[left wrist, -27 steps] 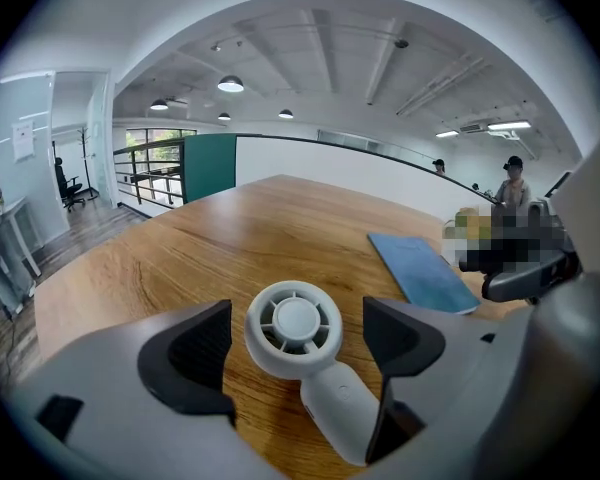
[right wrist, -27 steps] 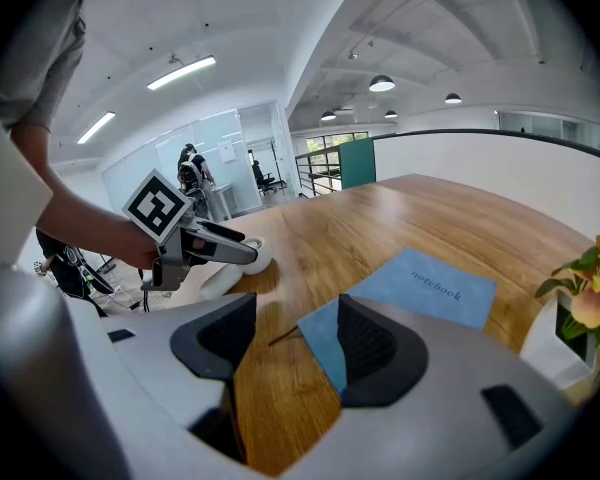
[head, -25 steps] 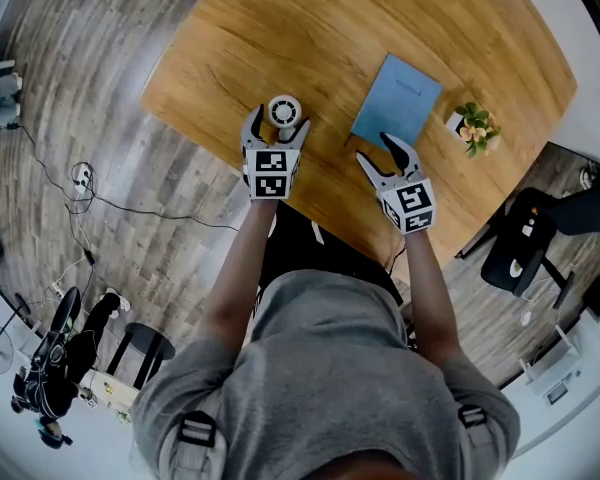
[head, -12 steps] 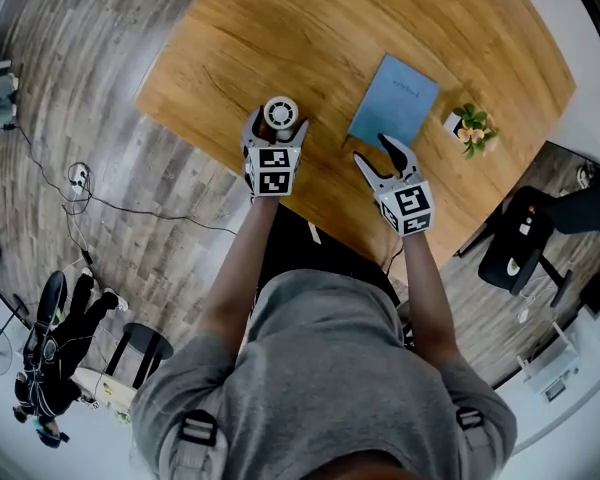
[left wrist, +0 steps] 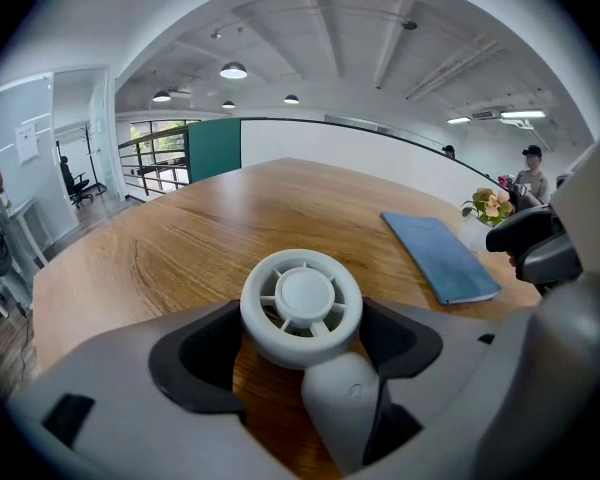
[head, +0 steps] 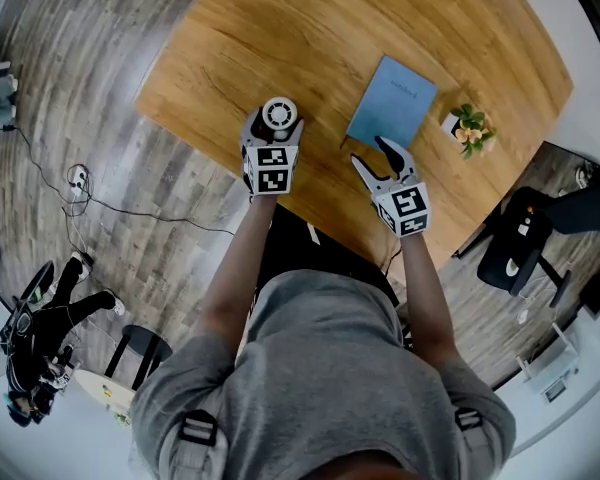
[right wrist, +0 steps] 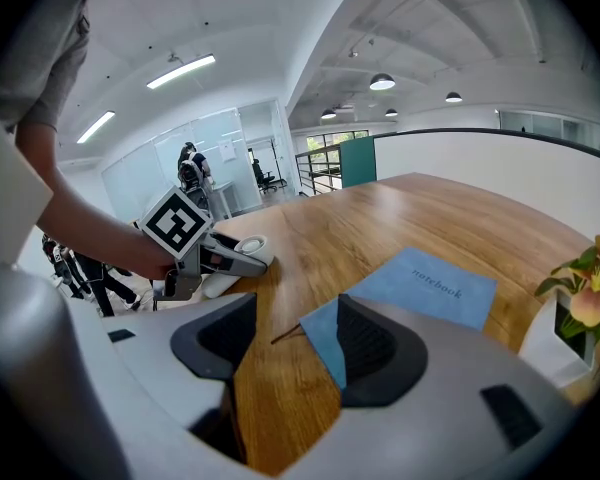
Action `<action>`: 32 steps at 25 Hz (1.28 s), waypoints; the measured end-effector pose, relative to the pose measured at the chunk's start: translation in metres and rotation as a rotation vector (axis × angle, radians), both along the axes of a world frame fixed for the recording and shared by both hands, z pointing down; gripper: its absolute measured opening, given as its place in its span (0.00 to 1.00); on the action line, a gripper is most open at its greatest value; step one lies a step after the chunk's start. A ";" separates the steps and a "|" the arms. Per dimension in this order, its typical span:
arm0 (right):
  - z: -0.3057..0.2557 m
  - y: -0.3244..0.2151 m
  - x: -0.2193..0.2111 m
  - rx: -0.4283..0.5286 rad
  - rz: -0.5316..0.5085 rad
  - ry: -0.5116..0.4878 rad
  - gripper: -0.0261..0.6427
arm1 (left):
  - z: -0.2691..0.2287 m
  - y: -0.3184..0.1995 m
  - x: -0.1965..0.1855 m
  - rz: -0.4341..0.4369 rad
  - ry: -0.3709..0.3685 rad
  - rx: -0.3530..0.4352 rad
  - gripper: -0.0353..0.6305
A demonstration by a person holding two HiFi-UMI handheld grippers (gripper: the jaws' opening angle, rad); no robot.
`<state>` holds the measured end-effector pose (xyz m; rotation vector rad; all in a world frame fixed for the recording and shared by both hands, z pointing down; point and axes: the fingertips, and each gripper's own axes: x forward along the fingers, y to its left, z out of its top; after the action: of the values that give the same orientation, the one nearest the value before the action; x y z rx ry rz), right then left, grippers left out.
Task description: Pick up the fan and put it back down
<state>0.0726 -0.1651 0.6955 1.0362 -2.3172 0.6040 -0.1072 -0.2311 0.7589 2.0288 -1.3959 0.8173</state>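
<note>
A small white fan (head: 279,114) with a round grilled head sits near the wooden table's (head: 310,38) front edge. My left gripper (head: 272,133) is shut on it. In the left gripper view the fan's head (left wrist: 302,306) fills the gap between the black pads (left wrist: 195,360), and its handle (left wrist: 342,408) points down toward me. I cannot tell whether it is off the wood. My right gripper (head: 380,158) hangs open over the table by the near corner of a blue notebook (head: 392,103), with nothing between its fingers (right wrist: 375,353). The right gripper view shows the left gripper (right wrist: 195,243) holding the fan (right wrist: 232,258).
A potted flower (head: 470,126) stands just right of the notebook (right wrist: 425,293). The table's left and front edges are close to both grippers. On the floor are a black chair (head: 515,248) at right and cables (head: 80,183) at left. People stand in the background.
The left gripper's jaws, spread wide round the fan a second ago, have closed onto its head. The right gripper has barely shifted.
</note>
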 end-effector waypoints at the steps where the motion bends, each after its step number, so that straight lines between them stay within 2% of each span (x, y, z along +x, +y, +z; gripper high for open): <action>1: 0.000 0.000 0.000 0.001 0.000 0.001 0.43 | 0.000 0.000 0.000 -0.006 0.003 0.001 0.62; 9: -0.008 0.004 0.003 0.006 -0.001 0.002 0.42 | -0.003 0.002 0.001 0.017 0.010 -0.011 0.61; 14: -0.019 0.005 0.005 0.027 0.006 -0.016 0.41 | -0.025 0.003 0.008 0.047 0.016 0.025 0.61; 32: -0.075 0.038 0.003 0.134 0.058 -0.081 0.40 | -0.126 0.024 0.010 0.054 0.022 0.169 0.61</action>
<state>0.0757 -0.1268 0.6205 1.1637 -2.4333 0.5276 -0.0975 -0.2072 0.6326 2.2042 -1.4461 0.7179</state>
